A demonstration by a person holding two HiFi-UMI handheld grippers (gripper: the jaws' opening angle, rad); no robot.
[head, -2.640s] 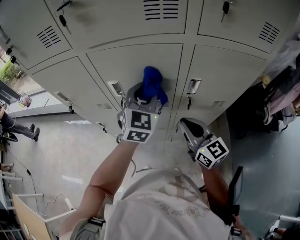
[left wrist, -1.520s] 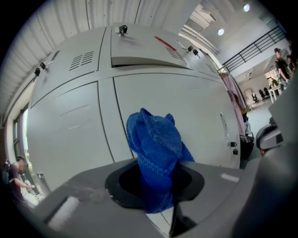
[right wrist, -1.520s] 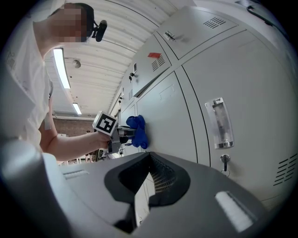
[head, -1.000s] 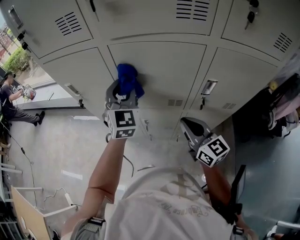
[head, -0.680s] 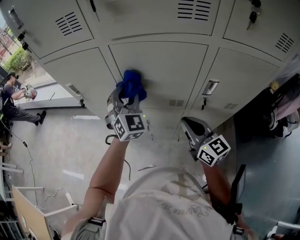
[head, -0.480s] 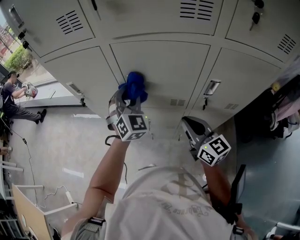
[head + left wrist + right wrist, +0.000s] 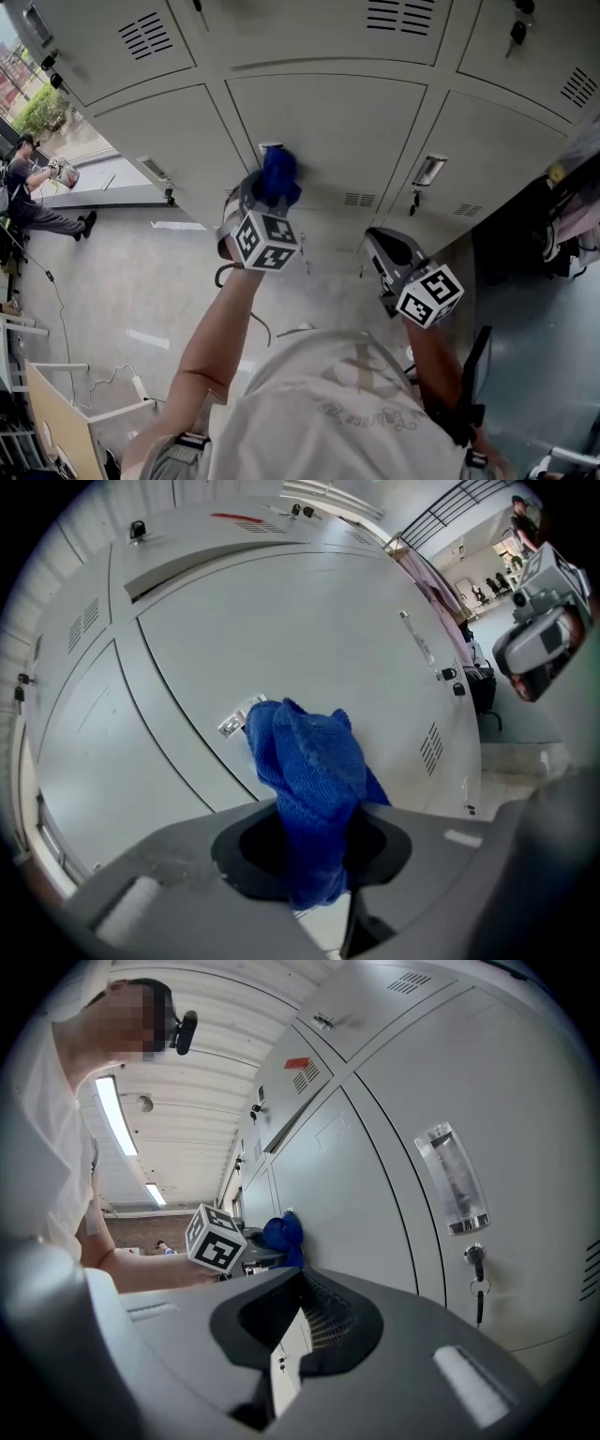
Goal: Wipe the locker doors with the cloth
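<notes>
A blue cloth (image 7: 278,176) is pressed against the middle grey locker door (image 7: 347,122), right beside its small label holder (image 7: 268,147). My left gripper (image 7: 267,199) is shut on the cloth, which bunches out past the jaws (image 7: 314,761). In the left gripper view the door (image 7: 309,630) fills the frame and the label holder (image 7: 234,722) peeks out at the cloth's left. My right gripper (image 7: 387,248) hangs lower right, off the lockers, jaws together with nothing in them. From the right gripper view the cloth (image 7: 283,1232) and left gripper's marker cube (image 7: 216,1239) show further along the lockers.
Neighbouring doors carry vents (image 7: 358,200), a clear label holder (image 7: 429,170) and keys in locks (image 7: 476,1269). Dark bags and clothing (image 7: 553,234) crowd the right. A person (image 7: 28,192) stands far left by a window. A cardboard box (image 7: 56,422) and cable lie on the floor.
My left gripper has slid the cloth a little right and down along the middle door, ending beside the label holder. The right gripper has stayed put.
</notes>
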